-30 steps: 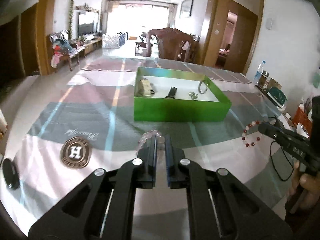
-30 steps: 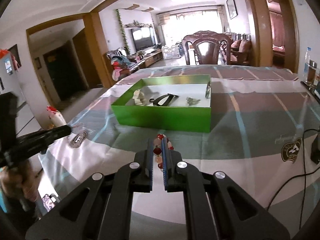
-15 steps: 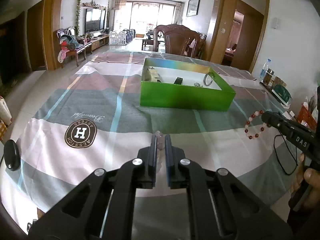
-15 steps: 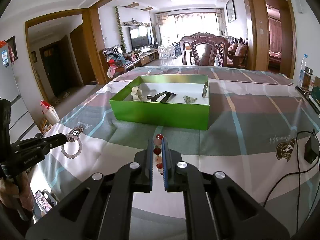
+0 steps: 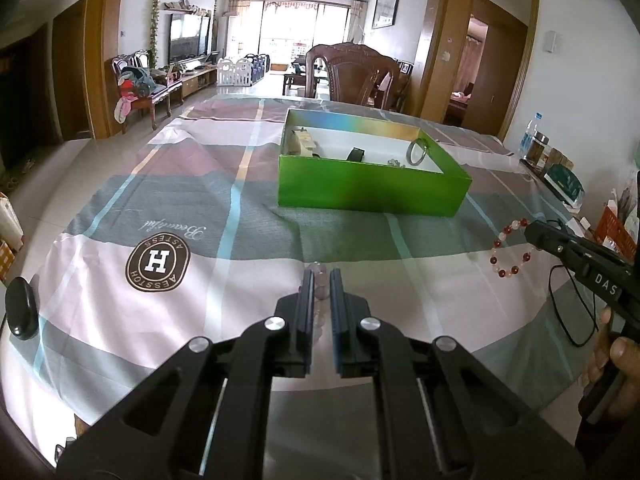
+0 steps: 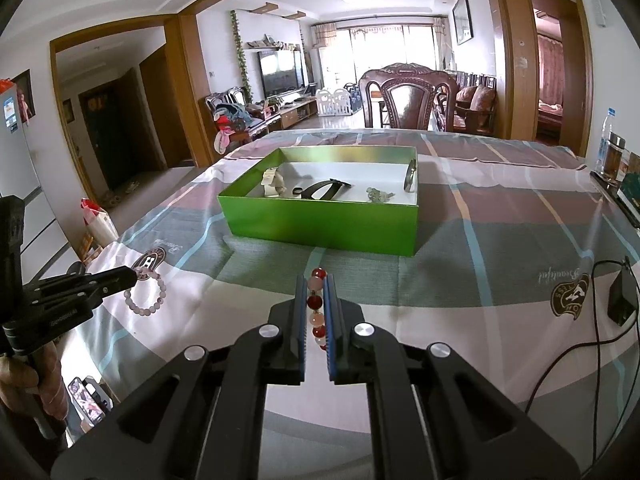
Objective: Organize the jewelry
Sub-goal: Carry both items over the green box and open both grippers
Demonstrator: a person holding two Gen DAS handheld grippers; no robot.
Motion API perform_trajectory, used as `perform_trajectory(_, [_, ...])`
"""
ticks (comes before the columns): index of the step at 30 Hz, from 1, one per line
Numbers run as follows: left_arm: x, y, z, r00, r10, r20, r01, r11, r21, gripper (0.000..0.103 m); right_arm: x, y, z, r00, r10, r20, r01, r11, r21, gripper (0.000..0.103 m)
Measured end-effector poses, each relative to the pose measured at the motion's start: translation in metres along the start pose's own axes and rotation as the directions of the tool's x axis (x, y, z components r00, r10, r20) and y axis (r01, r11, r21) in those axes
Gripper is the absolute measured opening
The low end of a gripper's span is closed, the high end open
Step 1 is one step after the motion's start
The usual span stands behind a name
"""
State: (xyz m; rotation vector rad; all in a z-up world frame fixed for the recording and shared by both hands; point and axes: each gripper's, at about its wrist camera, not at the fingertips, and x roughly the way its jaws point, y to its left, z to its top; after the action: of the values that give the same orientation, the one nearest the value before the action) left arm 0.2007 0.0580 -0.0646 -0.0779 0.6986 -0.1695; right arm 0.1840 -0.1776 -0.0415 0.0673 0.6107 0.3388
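Observation:
My left gripper (image 5: pixel 319 274) is shut on a pale pink bead bracelet (image 5: pixel 319 292), held above the tablecloth; it hangs from the tips in the right wrist view (image 6: pixel 146 294). My right gripper (image 6: pixel 315 280) is shut on a red and pink bead bracelet (image 6: pixel 315 302), which hangs at the right in the left wrist view (image 5: pixel 510 254). The open green box (image 5: pixel 372 192) stands ahead of both grippers, also in the right wrist view (image 6: pixel 332 224). It holds a bangle (image 5: pixel 417 151), a black strap (image 6: pixel 320 189), a cream piece (image 6: pixel 273 182) and a small trinket (image 6: pixel 378 195).
A black oval device (image 5: pixel 21 308) lies at the table's left edge. A black adapter with cable (image 6: pixel 622 302) lies at the right. Bottles and boxes (image 5: pixel 538 150) stand at the far right edge. A wooden chair (image 6: pixel 406 100) stands behind the table.
Both grippers have risen and drawn back from the box with their bracelets lifted off the cloth. Both stay shut.

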Motion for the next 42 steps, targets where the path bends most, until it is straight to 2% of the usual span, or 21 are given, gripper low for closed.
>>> perform_trajectory(13, [0.003,-0.003,0.001,1.0,-0.008,-0.003,0.008,1.0,0.005,0.008,0.0,-0.003,-0.002,1.0,-0.001,0.0,0.001,1.0,0.001,0.008])
perform_trajectory(17, [-0.002,-0.006,0.01,1.0,-0.02,0.014,0.02,1.0,0.018,0.008,-0.004,-0.005,0.005,1.0,-0.002,0.017,0.002,1.0,-0.01,0.008])
perform_trajectory(22, [-0.014,-0.014,0.041,0.997,-0.049,0.062,0.046,0.998,0.046,0.008,-0.017,-0.005,0.034,0.998,0.018,0.064,-0.016,0.999,-0.039,0.008])
perform_trajectory(29, [-0.021,-0.03,0.122,0.984,-0.111,0.141,0.097,0.99,0.099,0.008,-0.017,-0.011,0.106,0.99,0.073,0.123,-0.062,0.994,-0.09,0.008])
perform_trajectory(31, [-0.008,-0.034,0.152,0.981,-0.144,0.128,0.131,0.986,0.101,0.008,-0.004,-0.015,0.126,0.99,0.085,0.11,-0.075,0.992,-0.099,0.008])
perform_trajectory(35, [0.035,-0.038,0.19,0.983,-0.172,0.07,0.166,0.983,0.085,0.008,0.035,-0.029,0.155,0.991,0.103,0.084,-0.096,0.993,-0.075,0.008])
perform_trajectory(38, [0.083,-0.039,0.205,0.989,-0.148,0.009,0.147,0.986,0.072,0.008,0.074,-0.045,0.164,0.995,0.089,0.037,-0.087,0.995,-0.045,0.008])
perform_trajectory(42, [0.142,-0.038,0.205,0.993,-0.1,-0.065,0.103,0.993,0.053,0.008,0.13,-0.068,0.158,0.998,0.051,-0.039,-0.051,0.999,0.006,0.008])
